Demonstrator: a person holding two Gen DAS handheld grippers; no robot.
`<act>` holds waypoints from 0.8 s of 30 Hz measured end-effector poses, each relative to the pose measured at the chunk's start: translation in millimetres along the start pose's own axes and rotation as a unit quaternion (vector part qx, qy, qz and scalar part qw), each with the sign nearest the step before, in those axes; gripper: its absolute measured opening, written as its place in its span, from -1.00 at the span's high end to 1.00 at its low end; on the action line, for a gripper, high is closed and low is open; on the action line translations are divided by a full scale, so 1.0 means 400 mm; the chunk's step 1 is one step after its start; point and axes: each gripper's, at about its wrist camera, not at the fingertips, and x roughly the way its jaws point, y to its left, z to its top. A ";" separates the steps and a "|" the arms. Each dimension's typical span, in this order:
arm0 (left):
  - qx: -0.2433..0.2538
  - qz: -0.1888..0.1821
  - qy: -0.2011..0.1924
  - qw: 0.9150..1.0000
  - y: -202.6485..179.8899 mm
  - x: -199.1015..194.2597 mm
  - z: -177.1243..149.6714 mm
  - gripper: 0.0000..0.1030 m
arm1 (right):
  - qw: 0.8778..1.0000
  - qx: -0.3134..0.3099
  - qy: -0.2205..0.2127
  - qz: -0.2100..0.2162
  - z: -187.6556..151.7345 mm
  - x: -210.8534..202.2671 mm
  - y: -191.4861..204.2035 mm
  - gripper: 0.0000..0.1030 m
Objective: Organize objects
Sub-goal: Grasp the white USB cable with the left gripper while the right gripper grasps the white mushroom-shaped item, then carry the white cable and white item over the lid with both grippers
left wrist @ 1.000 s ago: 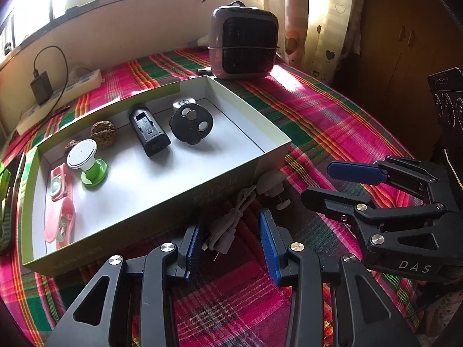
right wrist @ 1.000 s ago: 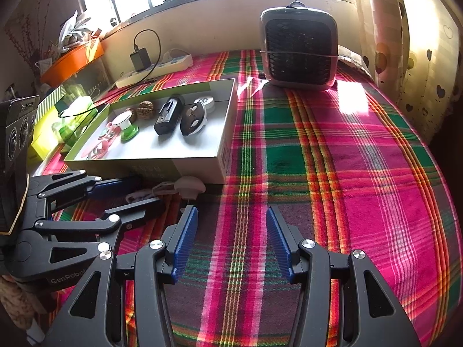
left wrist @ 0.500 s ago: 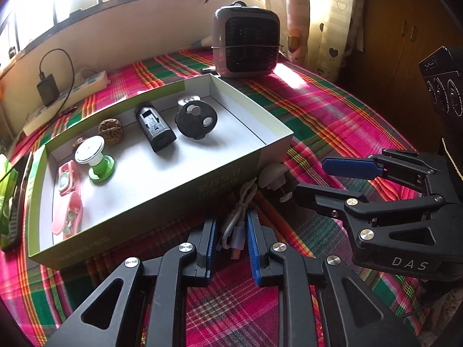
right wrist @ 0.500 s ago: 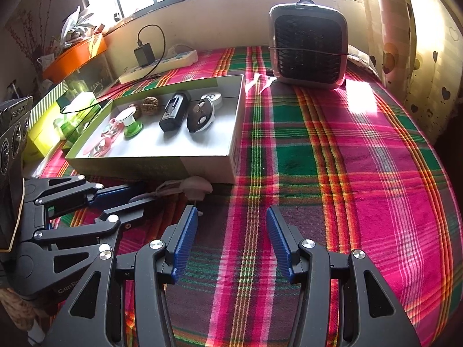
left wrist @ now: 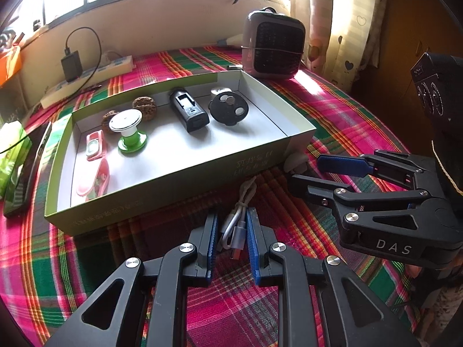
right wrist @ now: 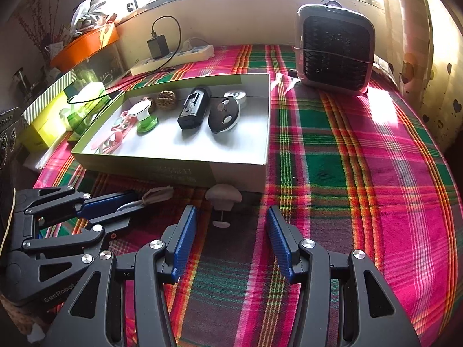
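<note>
Now my left gripper [left wrist: 230, 232] has clamped the cable [left wrist: 235, 225] lying before the box [left wrist: 179, 170]; right gripper [right wrist: 231, 241] gapes empty. Next I'd lift it into the box.

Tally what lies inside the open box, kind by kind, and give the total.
In the open box:
Brown walnut-like balls: 2
Pink cases: 2
Green-based white-topped stand: 1
Black rectangular device: 1
Black round device: 1
Small white round item: 1
Total: 8
</note>
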 end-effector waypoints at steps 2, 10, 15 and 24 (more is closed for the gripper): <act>-0.006 0.001 0.000 1.000 0.007 -0.003 -0.003 0.67 | 1.000 -0.003 0.000 -0.003 0.004 0.005 0.006 0.02; -0.018 -0.001 -0.002 1.000 0.017 -0.010 -0.007 0.67 | 1.000 -0.018 0.001 -0.021 0.019 0.022 0.022 0.02; -0.022 0.000 -0.004 1.000 0.022 -0.015 -0.008 0.67 | 0.999 -0.024 -0.001 -0.034 0.018 0.022 0.027 0.21; -0.023 0.002 -0.010 1.000 0.023 -0.028 -0.009 0.67 | 0.999 -0.027 -0.006 -0.033 0.016 0.017 0.032 0.47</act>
